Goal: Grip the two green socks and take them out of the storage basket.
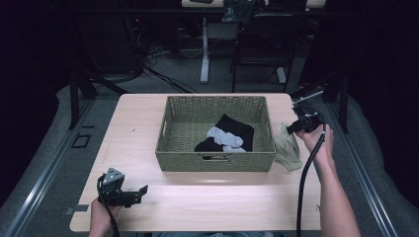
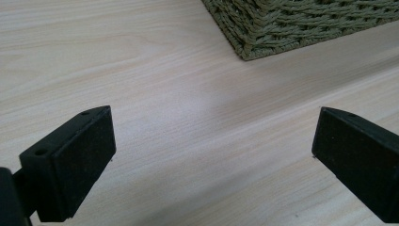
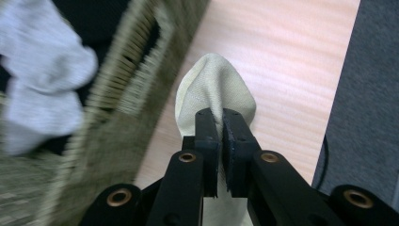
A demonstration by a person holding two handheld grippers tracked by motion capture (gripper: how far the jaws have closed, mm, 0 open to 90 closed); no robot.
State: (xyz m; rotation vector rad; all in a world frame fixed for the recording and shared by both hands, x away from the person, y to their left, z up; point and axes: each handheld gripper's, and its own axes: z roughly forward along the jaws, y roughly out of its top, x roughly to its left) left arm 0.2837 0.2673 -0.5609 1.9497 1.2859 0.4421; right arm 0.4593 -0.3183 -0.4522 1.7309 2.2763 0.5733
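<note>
the left gripper (image 1: 141, 191) rests low at the near left of the table (image 1: 207, 197), held in the person's left hand (image 1: 101, 212), its jaws spread wide apart with nothing between them. in the left gripper view the jaws stand at either edge over bare pale wood, and a corner of the basket (image 2: 291, 23) shows ahead of them. the basket (image 1: 173, 148) sits in the middle of the table, woven and olive green, with a slot handle in its near wall. inside it lie a black cloth (image 1: 237, 129) and a light grey sock (image 1: 225, 138) on top of it. on the right, the person's right hand (image 1: 316, 140) holds the right gripper (image 1: 289, 129) just beside the basket's right wall. its jaws are pinched together on a pale yellow-green sock (image 1: 288, 150), which hangs down from them onto the table between the basket and the table's right edge. in the right gripper view the sock (image 3: 216, 89) bulges out beyond the closed jaws, with the blurred basket wall (image 3: 122, 108) at its left and the grey sock (image 3: 42, 80) inside. beyond the table stand dark desk legs and a chair on grey floor.
</note>
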